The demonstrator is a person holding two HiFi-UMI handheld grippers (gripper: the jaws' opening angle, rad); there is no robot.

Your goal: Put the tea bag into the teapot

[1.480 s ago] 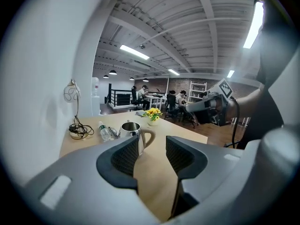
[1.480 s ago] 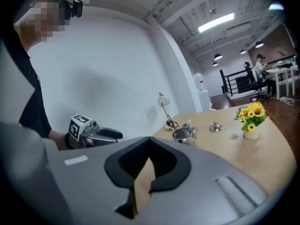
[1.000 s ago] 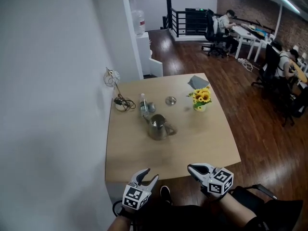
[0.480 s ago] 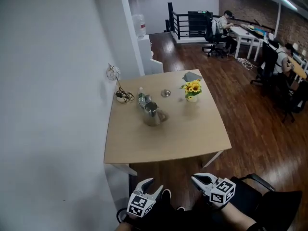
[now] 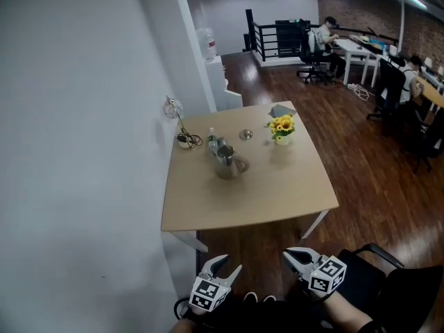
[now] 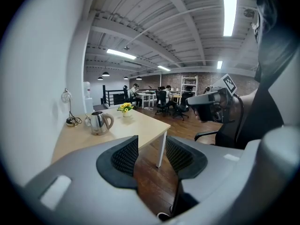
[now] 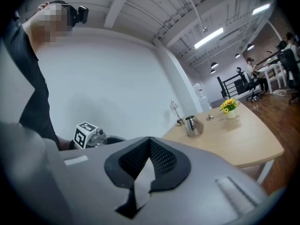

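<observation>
2 states: left tongs [image 6: 151,148] parted, right tongs [image 7: 150,144] closed

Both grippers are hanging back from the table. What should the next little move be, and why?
Probably a step toward the table: the open left gripper and the shut right gripper both hang short of its near edge, with nothing held, while the metal teapot stands well across it, out of reach.

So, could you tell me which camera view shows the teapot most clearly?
The left gripper view: the teapot stands side-on there, its handle clear. The head view shows the teapot small, from above; in the right gripper view it is smaller and less distinct.
</observation>
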